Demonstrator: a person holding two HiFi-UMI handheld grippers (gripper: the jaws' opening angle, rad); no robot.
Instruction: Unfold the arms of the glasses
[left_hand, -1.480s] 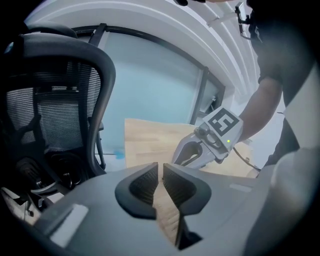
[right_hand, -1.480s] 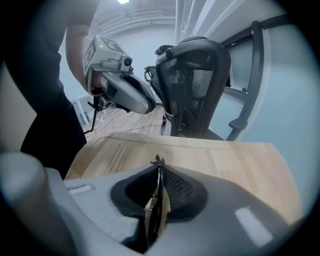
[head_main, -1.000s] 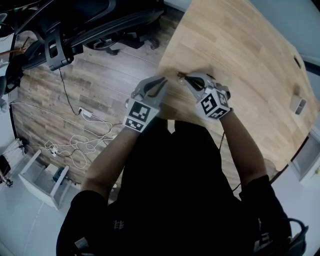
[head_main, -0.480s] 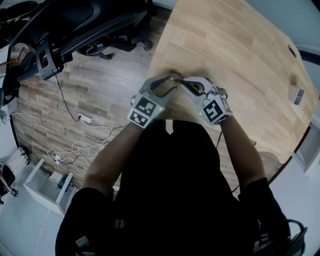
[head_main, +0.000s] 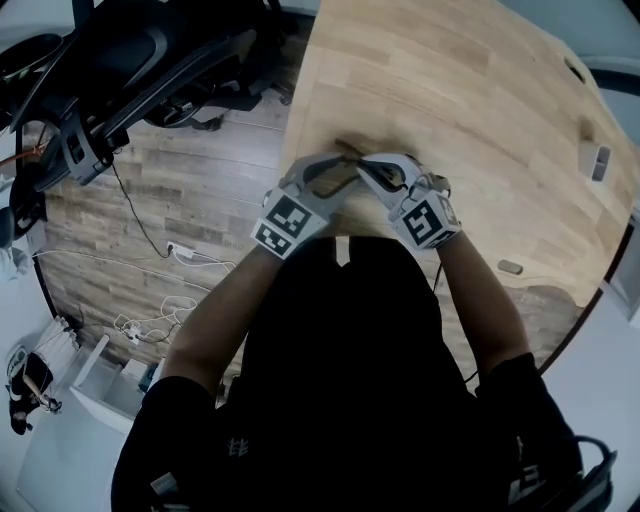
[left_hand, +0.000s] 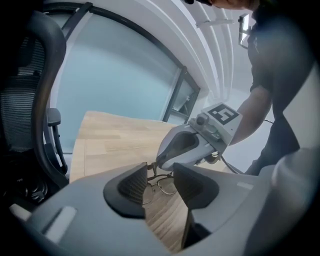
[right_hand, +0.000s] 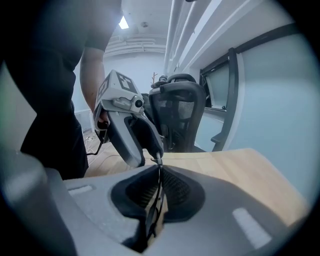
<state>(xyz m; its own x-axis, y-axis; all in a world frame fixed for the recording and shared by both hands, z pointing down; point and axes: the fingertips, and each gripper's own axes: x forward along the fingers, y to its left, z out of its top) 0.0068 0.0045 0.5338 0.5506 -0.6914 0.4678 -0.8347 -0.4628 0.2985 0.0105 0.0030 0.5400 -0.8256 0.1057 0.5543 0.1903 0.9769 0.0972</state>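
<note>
The glasses (left_hand: 164, 186) hang just above the worktop (head_main: 480, 110) near its edge, pinched at one end by the closed right tongs (right_hand: 160, 172). Their frame runs lengthwise from that grip toward the left tongs (left_hand: 160, 172). The left tongs' jaws have just swung wide, then eased in slightly. The lenses sit in their gap, untouched by the pads. The left is likely nearer the free arm. Nothing blocks it; a chair (head_main: 150, 60) and cables (head_main: 160, 310) lie well apart.
</note>
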